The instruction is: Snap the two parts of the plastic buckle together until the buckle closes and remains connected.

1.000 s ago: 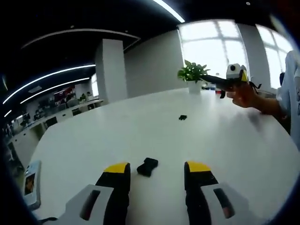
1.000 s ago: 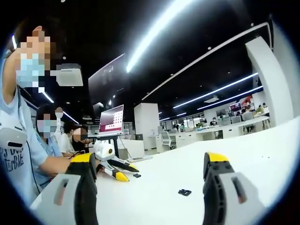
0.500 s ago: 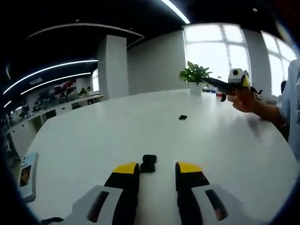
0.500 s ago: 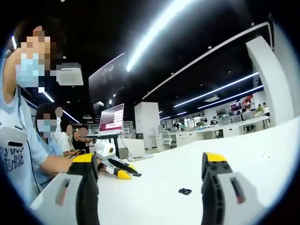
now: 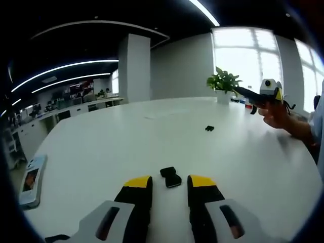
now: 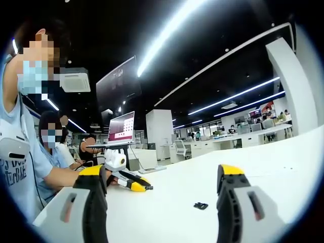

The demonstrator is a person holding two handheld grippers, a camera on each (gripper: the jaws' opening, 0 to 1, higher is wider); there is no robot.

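One black buckle part (image 5: 171,176) lies on the white table (image 5: 101,147) just past the yellow tips of my left gripper (image 5: 170,184), in line with the gap. That gripper is open, with its jaws fairly close together and nothing between them. A smaller black buckle part (image 5: 209,128) lies farther out on the table; it is also the small part (image 6: 201,206) low between the jaws in the right gripper view. My right gripper (image 6: 162,172) is wide open and held above the table. A hand holds the right gripper (image 5: 266,91) at the upper right of the left gripper view. The left gripper (image 6: 135,186) rests low on the table.
A phone (image 5: 30,179) lies near the table's left edge. A potted plant (image 5: 223,81) stands at the far side by the windows. A laptop (image 6: 121,129) on a stand and seated people (image 6: 50,147) are at the left of the right gripper view.
My left gripper's jaws have drawn closer together, and the near buckle part now lies centred just ahead of their tips. The right gripper stays wide open and nearly still.
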